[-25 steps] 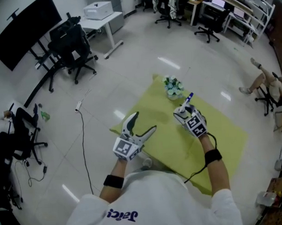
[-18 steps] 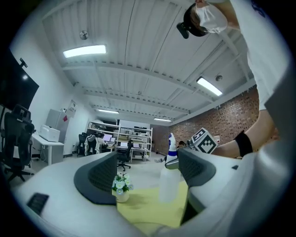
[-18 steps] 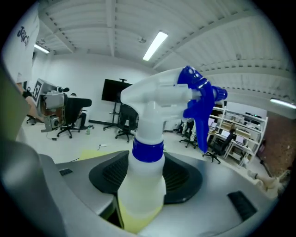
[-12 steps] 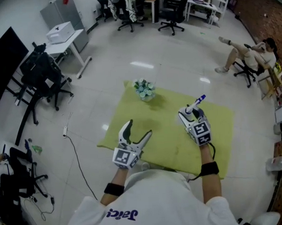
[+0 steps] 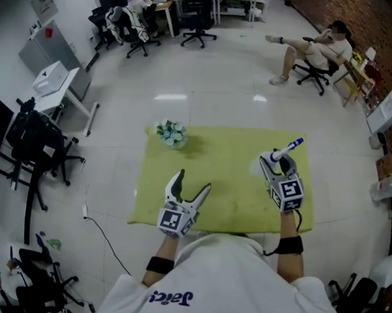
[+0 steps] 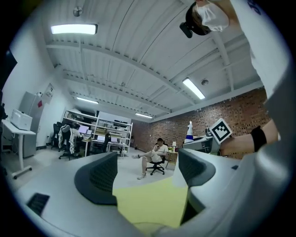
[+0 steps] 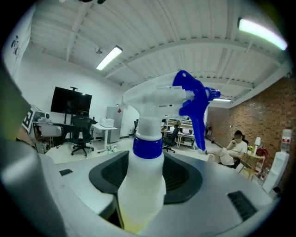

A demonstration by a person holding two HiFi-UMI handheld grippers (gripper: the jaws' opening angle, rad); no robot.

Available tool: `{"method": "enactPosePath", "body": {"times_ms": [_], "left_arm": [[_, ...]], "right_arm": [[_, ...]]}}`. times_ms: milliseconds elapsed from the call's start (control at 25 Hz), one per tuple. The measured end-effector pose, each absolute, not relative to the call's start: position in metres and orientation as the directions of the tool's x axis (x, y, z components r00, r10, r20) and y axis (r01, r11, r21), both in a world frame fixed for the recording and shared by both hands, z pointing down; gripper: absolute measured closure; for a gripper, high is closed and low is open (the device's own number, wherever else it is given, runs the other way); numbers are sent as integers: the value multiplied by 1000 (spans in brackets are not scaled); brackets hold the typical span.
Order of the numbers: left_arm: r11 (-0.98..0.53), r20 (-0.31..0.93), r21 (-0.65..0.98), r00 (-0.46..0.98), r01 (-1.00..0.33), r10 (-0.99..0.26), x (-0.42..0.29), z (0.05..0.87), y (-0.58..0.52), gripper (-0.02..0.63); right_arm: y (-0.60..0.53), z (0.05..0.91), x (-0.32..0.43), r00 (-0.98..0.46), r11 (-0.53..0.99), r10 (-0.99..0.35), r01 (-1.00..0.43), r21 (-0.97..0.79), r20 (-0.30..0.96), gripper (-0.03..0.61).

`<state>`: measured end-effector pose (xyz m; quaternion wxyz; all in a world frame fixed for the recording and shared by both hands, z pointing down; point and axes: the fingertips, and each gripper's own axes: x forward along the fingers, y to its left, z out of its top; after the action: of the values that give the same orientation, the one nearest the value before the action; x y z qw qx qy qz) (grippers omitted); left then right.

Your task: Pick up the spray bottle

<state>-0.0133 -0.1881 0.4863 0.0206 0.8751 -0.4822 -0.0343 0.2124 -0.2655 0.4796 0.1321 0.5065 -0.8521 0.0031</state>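
Both forearms reach forward from the white shirt, each with 1 black wristband, and each hand carries 1 of the 2 grippers. The left gripper lies about level over the near edge of the table. Its 2 dark ribbed jaws are spread wide, with only the cloth showing beyond them. The right gripper is over the right part of the table, its jaws pinching the spray bottle by the body, just below the collar. The 1 bottle has a smooth, white, translucent plastic body, a blue screw collar, a white head and a blue trigger and nozzle. It stands upright between the jaws in the right gripper view, and in the head view its blue tip points away to the right. The cloth is flat, yellow-green and covers the table top. At the far left corner stands 1 small bunch of pale flowers. Farther off on the glossy floor, 1 person sits on an office chair
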Motion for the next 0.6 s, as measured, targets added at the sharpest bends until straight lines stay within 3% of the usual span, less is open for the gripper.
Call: {"method": "enactPosePath", "body": {"times_ms": [440, 600], "left_arm": [[-537, -53, -10, 537, -843, -842, 1, 476, -203, 210], [-516, -61, 30, 514, -856, -856, -2, 473, -205, 210]], "right_arm": [[-214, 492, 263, -326, 347, -924, -935, 78, 200, 351], [-201, 507, 260, -328, 345, -925, -937, 59, 193, 351]]}}
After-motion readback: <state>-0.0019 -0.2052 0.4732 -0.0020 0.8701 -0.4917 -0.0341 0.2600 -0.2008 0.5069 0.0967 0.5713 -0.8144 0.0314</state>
